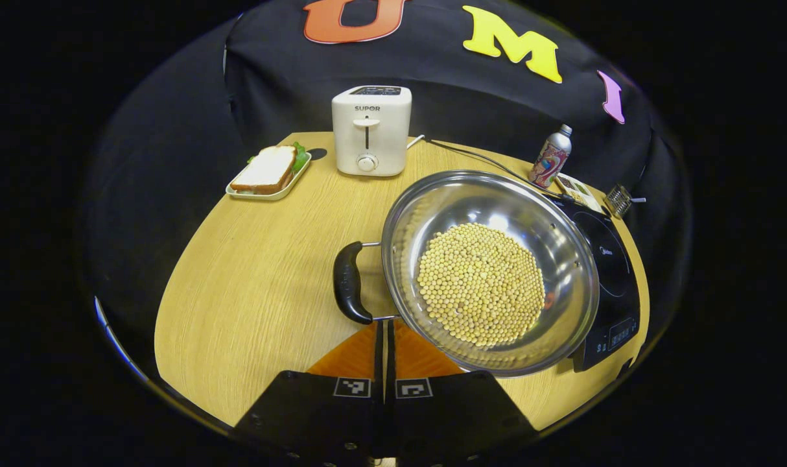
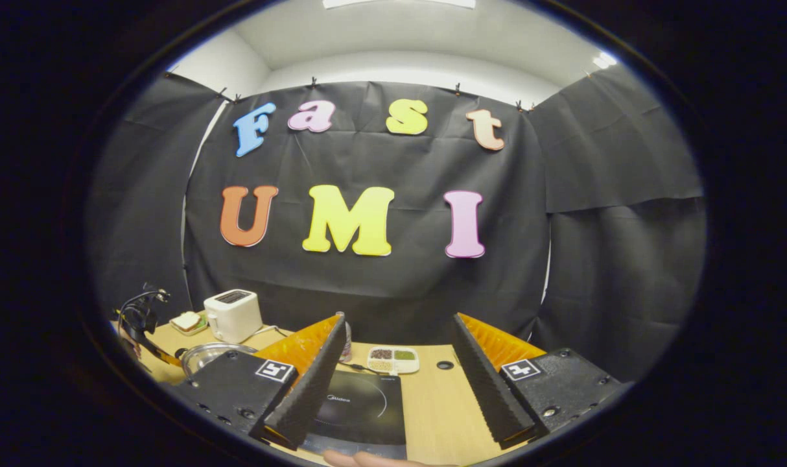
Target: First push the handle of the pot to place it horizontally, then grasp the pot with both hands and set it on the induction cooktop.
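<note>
A: Where is the pot (image 1: 489,271)?
B: Centre-right of the left gripper view, steel, with pale beans (image 1: 480,283) heaped inside. Its right edge overlaps the induction cooktop (image 1: 610,279); the rest seems to sit on the wooden table (image 1: 257,292).
A: And the handle (image 1: 349,282)?
B: Black, on the pot's left side, just above the left gripper (image 1: 385,347), whose fingers are pressed together on nothing.
A: The other one?
B: The right gripper (image 2: 393,370) is spread wide at the bottom of its own view, above the cooktop.
A: Anything behind?
B: A toaster (image 1: 371,130) at upper centre, a sandwich (image 1: 268,169) to its left.
</note>
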{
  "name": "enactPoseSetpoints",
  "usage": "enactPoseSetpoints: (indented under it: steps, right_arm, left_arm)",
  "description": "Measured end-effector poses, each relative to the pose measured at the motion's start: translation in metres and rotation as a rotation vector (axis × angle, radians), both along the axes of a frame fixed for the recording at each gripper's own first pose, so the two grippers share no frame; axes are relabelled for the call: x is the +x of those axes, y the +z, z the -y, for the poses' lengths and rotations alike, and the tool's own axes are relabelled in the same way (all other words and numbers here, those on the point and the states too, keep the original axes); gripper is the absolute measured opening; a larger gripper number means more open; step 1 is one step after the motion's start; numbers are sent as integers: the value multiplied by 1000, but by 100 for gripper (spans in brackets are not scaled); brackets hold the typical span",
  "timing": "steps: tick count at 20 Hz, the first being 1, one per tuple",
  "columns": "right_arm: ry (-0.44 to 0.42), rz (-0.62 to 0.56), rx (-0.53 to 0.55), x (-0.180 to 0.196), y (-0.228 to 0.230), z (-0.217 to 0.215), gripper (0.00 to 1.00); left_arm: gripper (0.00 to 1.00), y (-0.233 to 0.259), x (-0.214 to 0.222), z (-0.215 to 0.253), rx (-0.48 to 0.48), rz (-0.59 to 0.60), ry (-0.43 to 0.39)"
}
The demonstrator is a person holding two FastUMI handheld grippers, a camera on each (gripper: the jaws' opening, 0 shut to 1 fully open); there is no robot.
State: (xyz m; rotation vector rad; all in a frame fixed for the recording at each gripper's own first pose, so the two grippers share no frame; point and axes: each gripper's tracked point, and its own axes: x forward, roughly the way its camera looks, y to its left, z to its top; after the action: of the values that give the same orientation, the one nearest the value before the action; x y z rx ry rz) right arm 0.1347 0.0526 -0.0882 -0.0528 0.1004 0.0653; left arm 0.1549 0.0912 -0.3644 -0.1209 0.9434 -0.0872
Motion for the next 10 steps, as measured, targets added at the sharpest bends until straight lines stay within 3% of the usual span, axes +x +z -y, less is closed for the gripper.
enactPoseSetpoints:
  steps: [1,5,6,7,10]
  right_arm:
    - [-3,-2,3,1,-1,1,97]
    - [-1,-19,19,5,-8,0,97]
    - [1,-27,22,5,-10,-1,100]
    - [3,-34,25,6,-14,-3,100]
    - [0,-57,25,7,-24,-4,97]
  left_arm:
    - [0,-2,2,-2,-3,-4,4]
    - [0,-6,17,-11,14,-6,21]
    - [12,-9,17,-12,28,-16,22]
    - [0,-13,18,-14,44,-24,24]
    - [0,-19,21,-18,80,-21,24]
